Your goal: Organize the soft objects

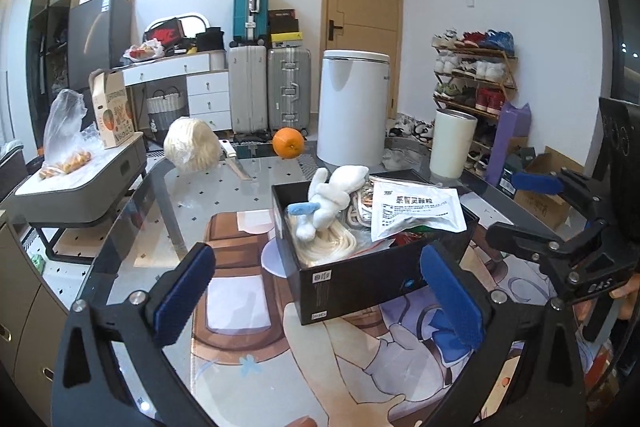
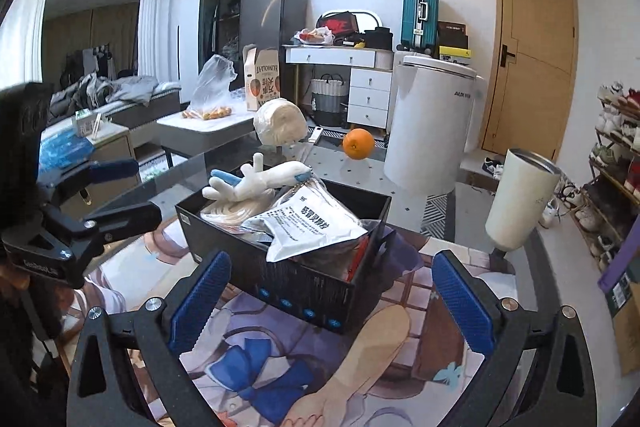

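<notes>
A black box [image 1: 352, 279] [image 2: 304, 287] stands on the printed mat on the glass table. It holds a white plush toy [image 1: 332, 195] [image 2: 256, 183], a silver pouch with printed text [image 1: 416, 213] [image 2: 308, 227] and a coil of pale cord [image 1: 328, 245]. My left gripper [image 1: 320, 291] is open and empty, just in front of the box; it also shows at the left of the right wrist view [image 2: 132, 191]. My right gripper [image 2: 332, 303] is open and empty before the box; it also shows at the right of the left wrist view [image 1: 516, 207].
An orange [image 1: 287, 143] [image 2: 358, 143], a bagged white roll [image 1: 190, 145] [image 2: 280, 123] and a knife [image 1: 236, 163] lie at the table's far side. A white tumbler [image 1: 454, 143] [image 2: 520, 203] stands right of the box. A white bin [image 1: 352, 107] stands beyond.
</notes>
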Available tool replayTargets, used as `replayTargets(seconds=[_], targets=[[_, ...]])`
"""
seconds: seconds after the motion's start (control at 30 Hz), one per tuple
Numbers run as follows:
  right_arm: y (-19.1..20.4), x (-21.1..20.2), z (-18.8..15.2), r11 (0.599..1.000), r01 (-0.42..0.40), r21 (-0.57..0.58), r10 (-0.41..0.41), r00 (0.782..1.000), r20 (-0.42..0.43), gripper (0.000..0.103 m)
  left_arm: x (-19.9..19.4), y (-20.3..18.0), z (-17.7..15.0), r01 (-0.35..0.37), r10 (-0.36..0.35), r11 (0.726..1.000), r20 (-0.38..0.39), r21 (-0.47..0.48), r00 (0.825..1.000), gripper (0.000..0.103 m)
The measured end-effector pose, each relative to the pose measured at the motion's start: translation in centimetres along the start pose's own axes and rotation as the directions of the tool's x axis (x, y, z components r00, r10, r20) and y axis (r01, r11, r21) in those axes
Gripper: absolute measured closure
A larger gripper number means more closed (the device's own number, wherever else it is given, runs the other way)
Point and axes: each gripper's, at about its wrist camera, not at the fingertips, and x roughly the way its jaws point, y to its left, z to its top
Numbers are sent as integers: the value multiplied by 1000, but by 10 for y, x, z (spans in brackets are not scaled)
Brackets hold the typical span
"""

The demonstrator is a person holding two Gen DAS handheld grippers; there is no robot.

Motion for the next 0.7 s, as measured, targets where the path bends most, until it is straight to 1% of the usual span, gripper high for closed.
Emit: replayTargets(seconds=[0.17, 0.3, 0.4, 0.7], targets=[[4, -1, -5, 1000, 8, 22, -8, 1000, 7, 1, 3, 8, -4, -12, 13, 998, 12, -55, 1000, 0], [7, 0, -8, 999, 12, 41, -12, 1000, 11, 1, 6, 5, -5, -32, 33, 999, 17, -42, 999, 0], [8, 1, -9, 999, 25, 37, -26, 1000, 18, 1, 8, 3, -6, -31, 32, 999, 26, -41, 999, 0], [5, 0, -11, 998, 25, 58, -28, 999, 45, 1, 11, 4, -8, -40, 41, 998, 29, -38, 999, 0]])
